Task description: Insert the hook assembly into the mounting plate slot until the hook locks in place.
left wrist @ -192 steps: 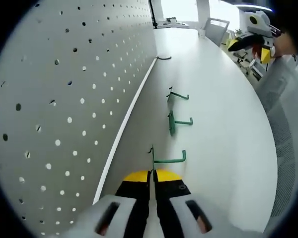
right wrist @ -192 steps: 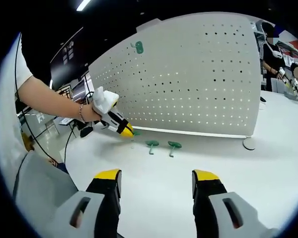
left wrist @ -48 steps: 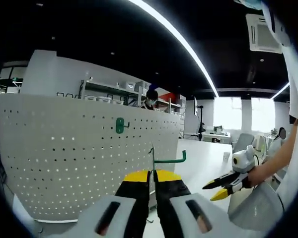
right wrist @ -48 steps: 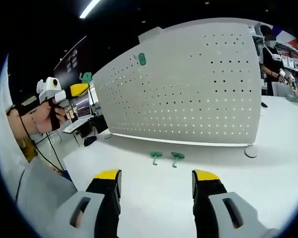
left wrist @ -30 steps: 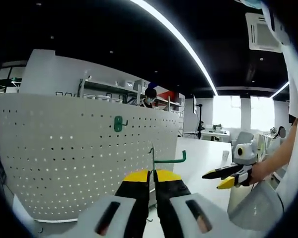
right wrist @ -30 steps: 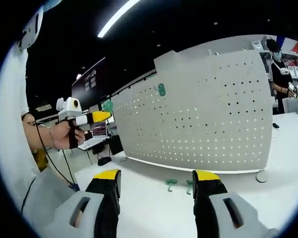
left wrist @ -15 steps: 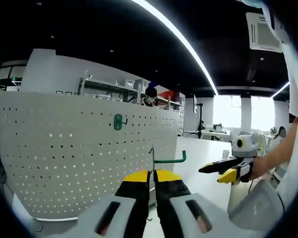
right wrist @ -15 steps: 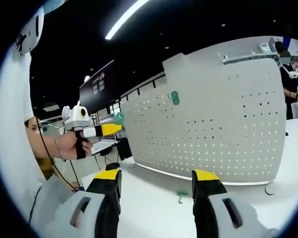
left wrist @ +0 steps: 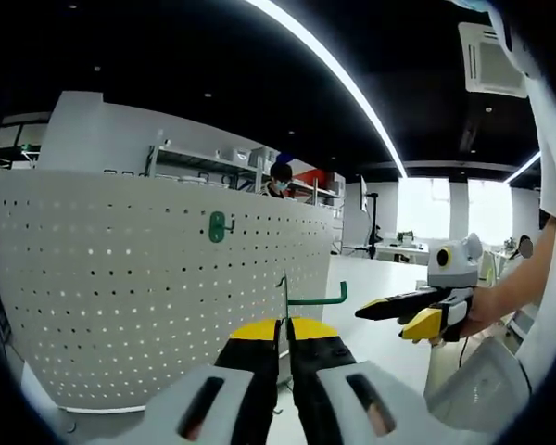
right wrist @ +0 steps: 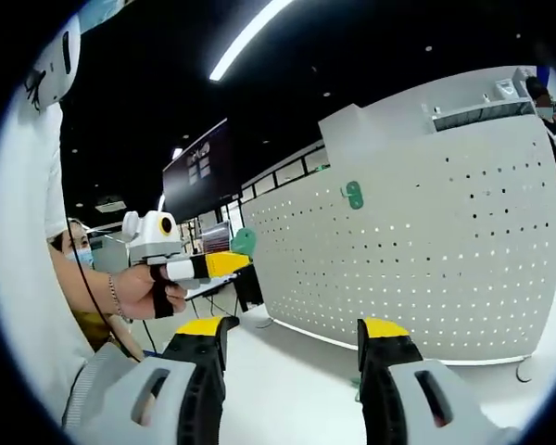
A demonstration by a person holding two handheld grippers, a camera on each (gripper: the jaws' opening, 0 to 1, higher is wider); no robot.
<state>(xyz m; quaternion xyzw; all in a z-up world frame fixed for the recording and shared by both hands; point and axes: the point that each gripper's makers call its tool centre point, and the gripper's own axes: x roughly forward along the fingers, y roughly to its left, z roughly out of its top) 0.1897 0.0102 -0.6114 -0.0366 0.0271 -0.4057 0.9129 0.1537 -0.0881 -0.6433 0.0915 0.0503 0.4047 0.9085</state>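
Left claw point(left wrist: 284, 332) clenched on green hook point(left wrist: 308, 298) — stem upright, arm pointing frame-right — before the pegboard point(left wrist: 130, 297); right claw point(right wrist: 292, 336) released.

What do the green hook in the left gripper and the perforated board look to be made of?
Hook: thin bent rod with a uniform green coat, probably painted or plastic-coated metal wire; held in the left gripper. Perforated board: thin, flat, matte off-white sheet with regular punched holes, likely painted sheet metal, though plastic can't be ruled out.
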